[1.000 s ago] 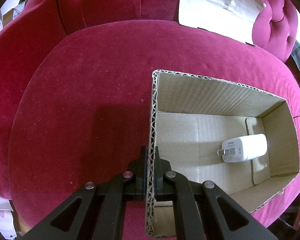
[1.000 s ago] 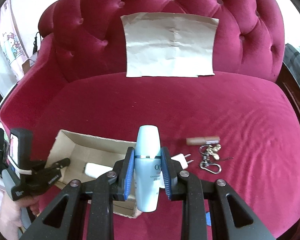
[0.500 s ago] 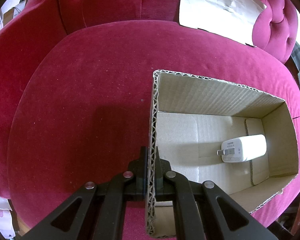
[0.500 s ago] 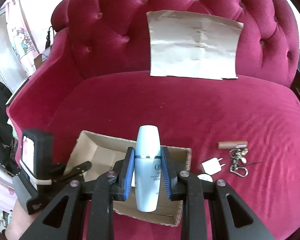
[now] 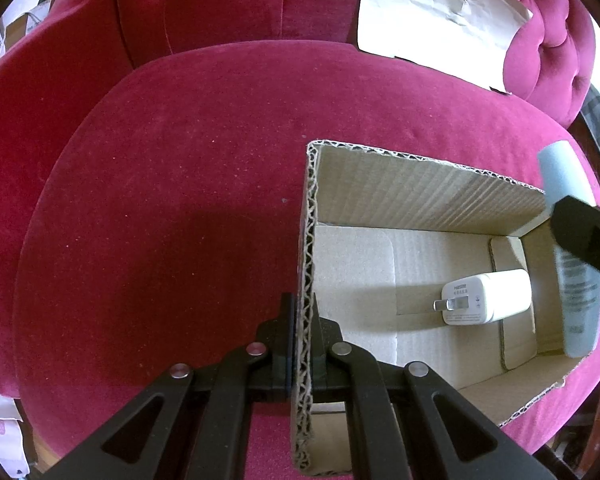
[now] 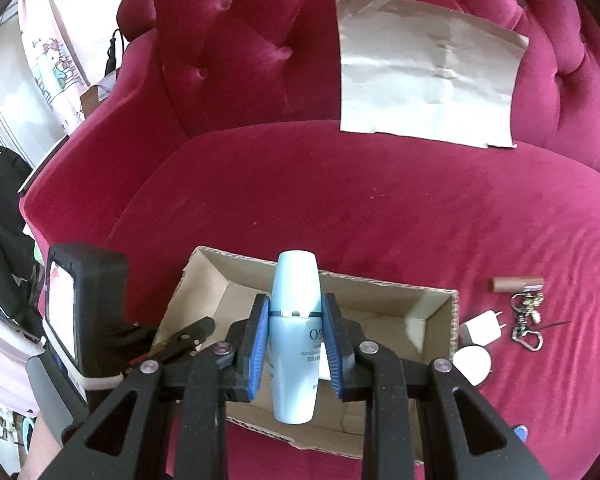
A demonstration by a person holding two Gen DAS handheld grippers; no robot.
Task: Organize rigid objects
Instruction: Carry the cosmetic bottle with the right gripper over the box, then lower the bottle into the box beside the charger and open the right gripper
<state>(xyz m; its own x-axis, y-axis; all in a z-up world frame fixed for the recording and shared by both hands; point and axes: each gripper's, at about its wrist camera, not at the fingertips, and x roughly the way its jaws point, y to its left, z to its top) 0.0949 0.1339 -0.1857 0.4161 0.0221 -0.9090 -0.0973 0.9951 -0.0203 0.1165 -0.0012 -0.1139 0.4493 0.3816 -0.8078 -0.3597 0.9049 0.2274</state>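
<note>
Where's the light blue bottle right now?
The light blue bottle is clamped in the right gripper, held over the cardboard box on the red sofa; in the left wrist view it shows at the box's right end.

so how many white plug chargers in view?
2. One charger lies on the box floor. The other charger sits on the sofa just outside the box's right wall. The bottle hides part of the box floor.

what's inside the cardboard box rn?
One white plug adapter lies on the floor of the cardboard box. The light blue bottle in the right gripper covers part of the floor; nothing else shows.
</note>
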